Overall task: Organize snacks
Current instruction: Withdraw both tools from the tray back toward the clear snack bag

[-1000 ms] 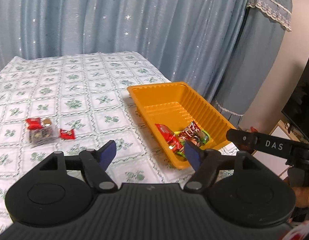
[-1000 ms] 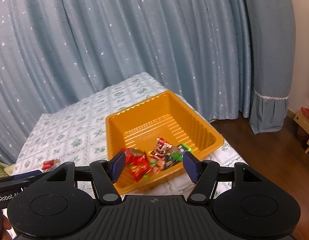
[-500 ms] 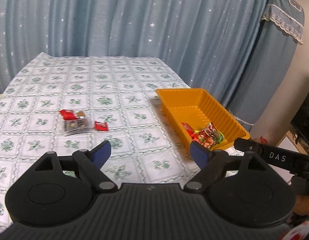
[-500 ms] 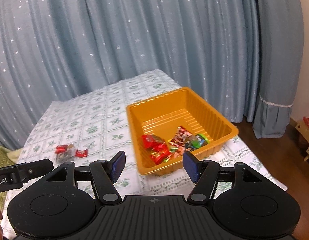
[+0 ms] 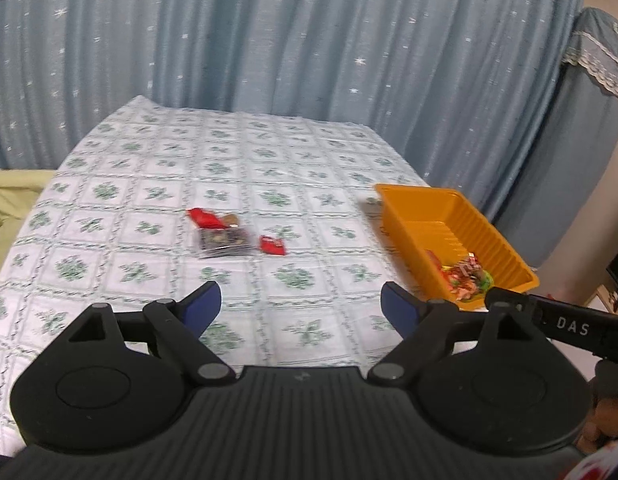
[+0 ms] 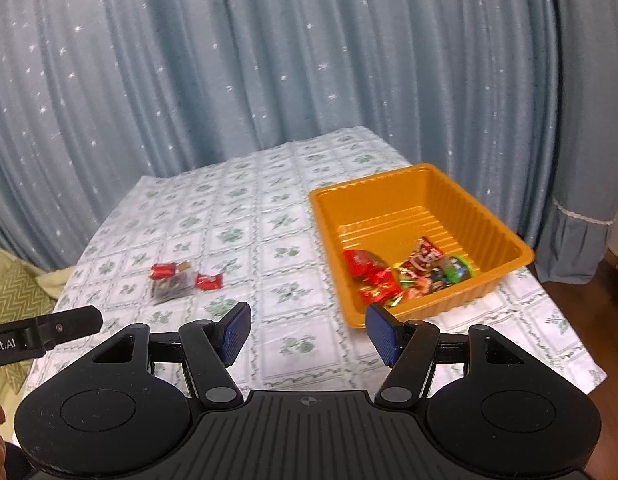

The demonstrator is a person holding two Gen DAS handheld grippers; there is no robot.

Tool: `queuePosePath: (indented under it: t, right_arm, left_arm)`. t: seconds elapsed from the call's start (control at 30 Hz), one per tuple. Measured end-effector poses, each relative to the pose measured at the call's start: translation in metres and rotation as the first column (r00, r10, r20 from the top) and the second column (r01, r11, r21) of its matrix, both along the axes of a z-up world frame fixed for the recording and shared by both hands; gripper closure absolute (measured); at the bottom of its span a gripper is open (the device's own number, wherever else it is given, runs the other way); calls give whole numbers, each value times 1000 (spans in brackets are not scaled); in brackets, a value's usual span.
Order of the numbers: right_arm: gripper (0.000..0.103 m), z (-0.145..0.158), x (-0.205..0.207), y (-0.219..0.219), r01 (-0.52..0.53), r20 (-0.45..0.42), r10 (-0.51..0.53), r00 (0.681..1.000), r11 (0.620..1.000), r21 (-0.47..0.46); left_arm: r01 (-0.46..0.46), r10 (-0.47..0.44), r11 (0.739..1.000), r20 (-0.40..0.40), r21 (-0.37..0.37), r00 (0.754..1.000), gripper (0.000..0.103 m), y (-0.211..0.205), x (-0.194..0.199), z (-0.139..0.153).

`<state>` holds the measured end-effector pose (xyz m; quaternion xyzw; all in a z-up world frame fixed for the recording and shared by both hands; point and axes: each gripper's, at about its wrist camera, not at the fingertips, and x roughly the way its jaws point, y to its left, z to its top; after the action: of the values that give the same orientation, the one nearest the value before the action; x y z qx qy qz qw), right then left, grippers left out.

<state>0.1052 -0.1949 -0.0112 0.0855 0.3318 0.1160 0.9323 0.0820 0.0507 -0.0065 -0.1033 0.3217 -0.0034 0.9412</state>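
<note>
An orange tray (image 6: 425,184) sits at the right edge of the table (image 6: 269,236), with a heap of bright red and green snack packets (image 6: 409,276) in its near corner. Well to its left, three loose snacks (image 5: 233,234) lie together on the cloth. The left gripper (image 5: 300,307) and right gripper (image 6: 307,332) hover above the near table edge, both spread wide and holding nothing.
</note>
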Motion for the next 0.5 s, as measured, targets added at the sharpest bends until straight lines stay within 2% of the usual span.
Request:
queuePosePath:
  t: [0.3,0.5]
  right_arm:
    - [39,-13,10,30,-78,-13,78,997,997,-15]
    - [39,-23,26,49,-130,-12,129,992,991,-40]
  left_arm:
    - [-40,41,998,-10,41,999,17,38,9,-10]
    - [0,2,994,-16,106,1000,17,52,29,-17]
